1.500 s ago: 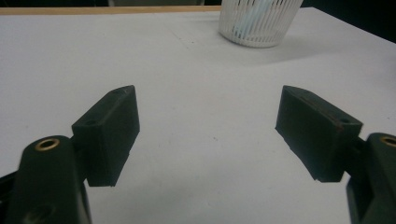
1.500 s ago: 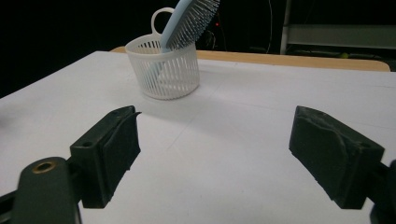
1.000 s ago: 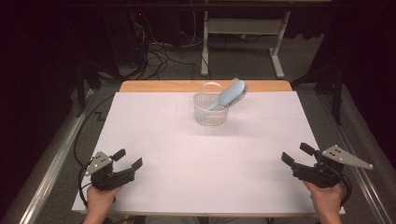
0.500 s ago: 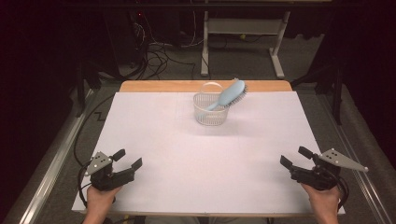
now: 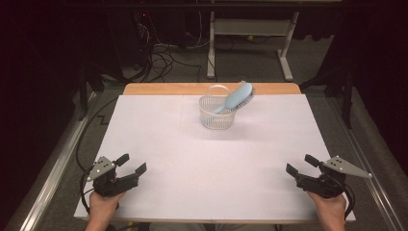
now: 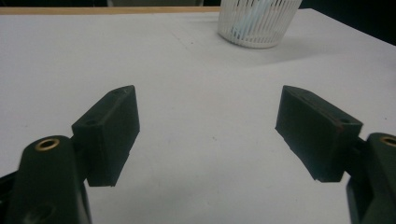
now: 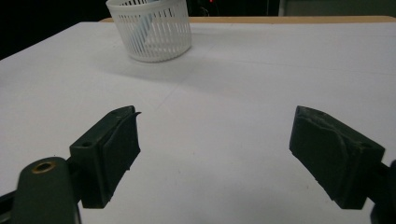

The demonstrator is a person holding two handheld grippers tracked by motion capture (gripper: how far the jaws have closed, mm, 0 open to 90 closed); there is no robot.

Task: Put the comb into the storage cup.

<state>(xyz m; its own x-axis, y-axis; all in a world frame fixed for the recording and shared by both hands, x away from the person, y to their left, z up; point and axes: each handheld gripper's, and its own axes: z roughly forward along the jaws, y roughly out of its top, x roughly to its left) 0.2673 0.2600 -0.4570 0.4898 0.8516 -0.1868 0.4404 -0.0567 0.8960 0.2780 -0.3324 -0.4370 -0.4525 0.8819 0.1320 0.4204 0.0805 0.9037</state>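
- Grippers first: my left black two-jaw gripper (image 5: 132, 164) sits at the near left corner of the white table cover (image 5: 207, 163), and its jaws stand wide apart with nothing between them.
- In the left gripper view I see the two black pads (image 6: 112, 135) over bare white surface, and the left gripper (image 6: 205, 135) is aimed toward the far side of the table.
- My right black two-jaw gripper (image 5: 300, 166) is at the near right corner, also with jaws spread wide and holding nothing; the right gripper view (image 7: 215, 154) confirms the gap.
- One hand (image 5: 103, 209) holds the left tool and another hand (image 5: 329, 211) holds the right tool, both at the near edge.
- The white slotted plastic basket (image 5: 217, 114) stands upright near the far middle of the table, well apart from both grippers.
- The light blue plastic hairbrush (image 5: 236, 98) stands tilted inside this basket, handle down, with its bristled head leaning out over the rim to the right.
- Through the slots of the basket (image 7: 152, 35) I see the blue handle (image 7: 142, 32).
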